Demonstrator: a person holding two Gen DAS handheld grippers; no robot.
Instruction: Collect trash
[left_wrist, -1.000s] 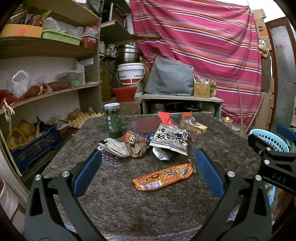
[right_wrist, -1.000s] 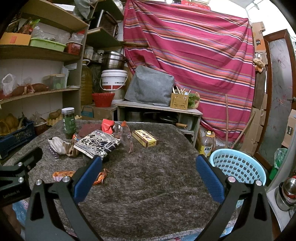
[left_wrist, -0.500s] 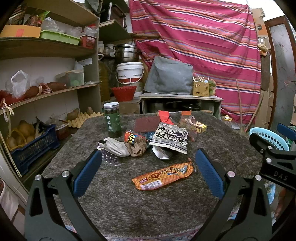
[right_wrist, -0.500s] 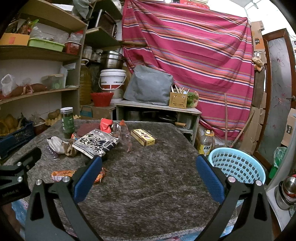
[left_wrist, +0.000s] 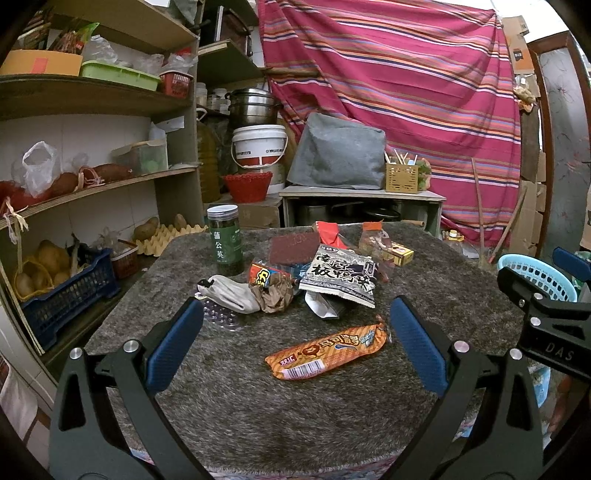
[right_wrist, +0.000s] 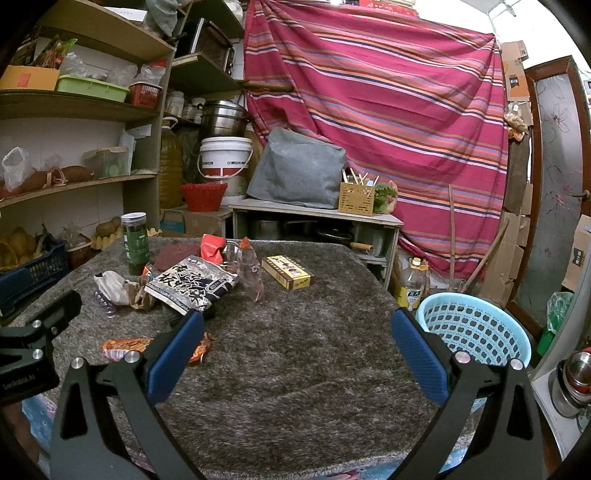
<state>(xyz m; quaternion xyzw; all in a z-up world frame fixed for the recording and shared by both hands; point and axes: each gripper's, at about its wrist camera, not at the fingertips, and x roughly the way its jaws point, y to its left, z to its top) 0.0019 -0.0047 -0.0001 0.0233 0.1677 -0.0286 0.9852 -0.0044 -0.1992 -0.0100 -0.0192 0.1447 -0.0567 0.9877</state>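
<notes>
A: Where was the orange crinkly plastic sausage wrapper (left_wrist: 327, 351) seen?

B: At twelve o'clock of the left claw (left_wrist: 295, 341), spread wide and empty, on the grey shaggy tabletop (left_wrist: 258, 413).

A: Handling?

B: Light, slippery; best pinched mid-length.

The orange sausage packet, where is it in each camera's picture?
Left wrist view: the orange sausage packet lies low in the middle, on the table between the open fingers.
Right wrist view: the packet is low on the left, partly hidden behind the left finger.
Shared landmark: the green jar behind the trash pile.
</notes>
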